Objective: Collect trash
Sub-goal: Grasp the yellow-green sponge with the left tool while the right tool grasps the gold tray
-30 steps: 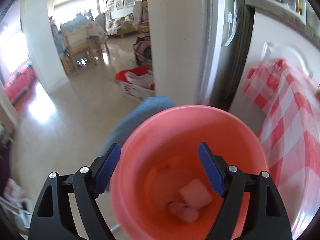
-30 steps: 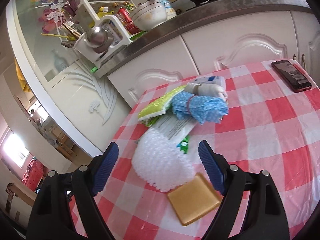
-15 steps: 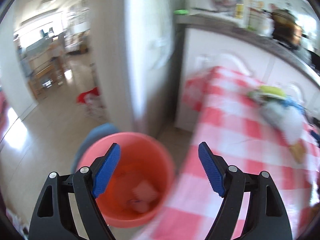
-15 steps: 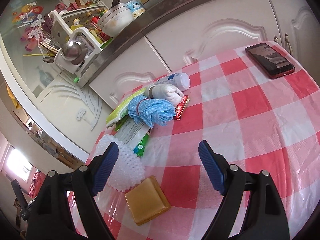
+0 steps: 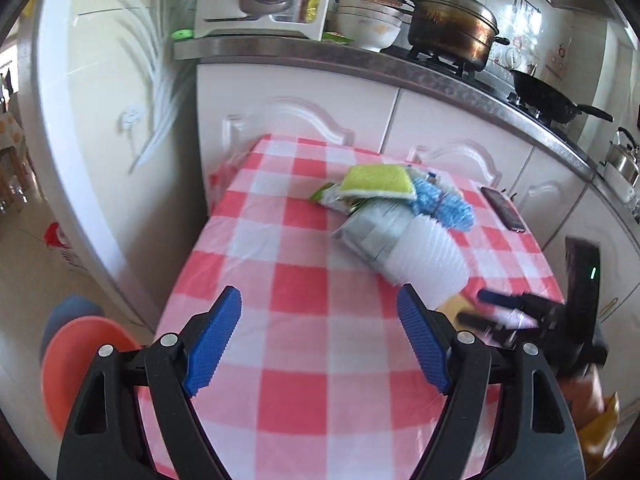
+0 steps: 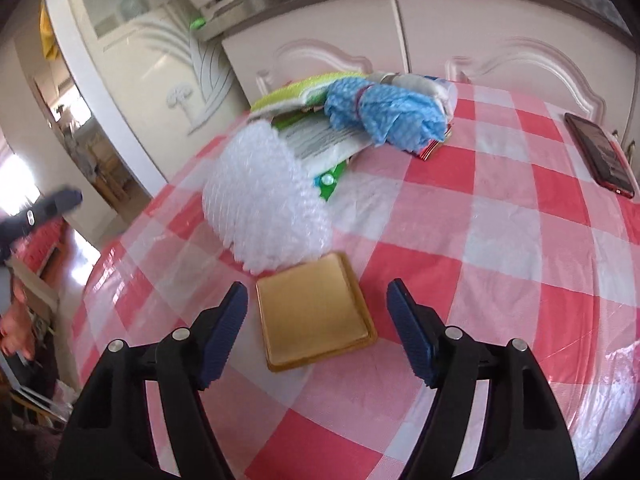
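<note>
A pile of trash lies on the red-checked table (image 5: 288, 344): a white foam net (image 6: 264, 200), a gold square tray (image 6: 312, 328), a blue crumpled cloth (image 6: 384, 116), a green-yellow sponge (image 5: 376, 182) and a grey wrapper (image 5: 372, 228). My right gripper (image 6: 316, 334) is open and empty, its jaws either side of the gold tray, just above it. My left gripper (image 5: 320, 338) is open and empty over the table's near left part. The pink bucket (image 5: 80, 360) stands on the floor at the lower left of the left wrist view.
A red phone (image 6: 600, 156) lies at the table's far right. White kitchen cabinets (image 5: 304, 100) stand behind the table, with a steel counter holding a pot (image 5: 452, 28), a wok and a dish rack. The right gripper shows in the left wrist view (image 5: 520, 312).
My left gripper has swung from over the pink bucket to above the table. My right gripper has moved down and forward until the gold tray lies between its jaws.
</note>
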Tool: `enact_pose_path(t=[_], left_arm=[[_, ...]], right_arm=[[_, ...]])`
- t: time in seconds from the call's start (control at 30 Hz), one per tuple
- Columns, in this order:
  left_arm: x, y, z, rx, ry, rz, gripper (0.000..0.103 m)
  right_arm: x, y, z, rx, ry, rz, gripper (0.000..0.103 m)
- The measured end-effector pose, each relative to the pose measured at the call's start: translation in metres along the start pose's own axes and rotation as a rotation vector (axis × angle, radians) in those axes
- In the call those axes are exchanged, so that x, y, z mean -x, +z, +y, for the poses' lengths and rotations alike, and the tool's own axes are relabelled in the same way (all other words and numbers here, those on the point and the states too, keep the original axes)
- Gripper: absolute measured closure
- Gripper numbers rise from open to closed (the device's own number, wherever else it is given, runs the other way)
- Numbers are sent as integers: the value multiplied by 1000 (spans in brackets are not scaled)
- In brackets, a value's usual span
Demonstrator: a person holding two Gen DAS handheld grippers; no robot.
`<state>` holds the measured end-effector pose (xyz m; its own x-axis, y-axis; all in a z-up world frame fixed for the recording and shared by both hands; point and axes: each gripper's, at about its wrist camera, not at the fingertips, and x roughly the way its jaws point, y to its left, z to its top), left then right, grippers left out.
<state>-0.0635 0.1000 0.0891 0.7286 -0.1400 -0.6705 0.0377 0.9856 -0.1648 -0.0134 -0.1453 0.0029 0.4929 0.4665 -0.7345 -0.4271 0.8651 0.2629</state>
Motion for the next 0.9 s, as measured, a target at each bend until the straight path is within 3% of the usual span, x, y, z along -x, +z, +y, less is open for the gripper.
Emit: enact_pose_path(t=[0.2,0.3,0.4,0.47,0.7,0.9], left_arm=[[-38,33,-24,10,-83,18,23],[-58,52,-38,-15,-128,31,21],[-78,70,-51,-39,-152,44,19],[-96,84,-59,-63,-210,76,13],[-156,114,-70,-85,-163,148,13],[-199,120,-67,-115,-112,207,13]], right_arm=[[-7,-8,18,126,-103,30,30],[-11,-12,26,186,-152,35,39],[-12,-13,31,206,-167,35,40],[-12,-12,31,201,-157,33,41],[-2,-10,8,122,-101,9,42],[12,-7,-36,-63,-8,-47,42]])
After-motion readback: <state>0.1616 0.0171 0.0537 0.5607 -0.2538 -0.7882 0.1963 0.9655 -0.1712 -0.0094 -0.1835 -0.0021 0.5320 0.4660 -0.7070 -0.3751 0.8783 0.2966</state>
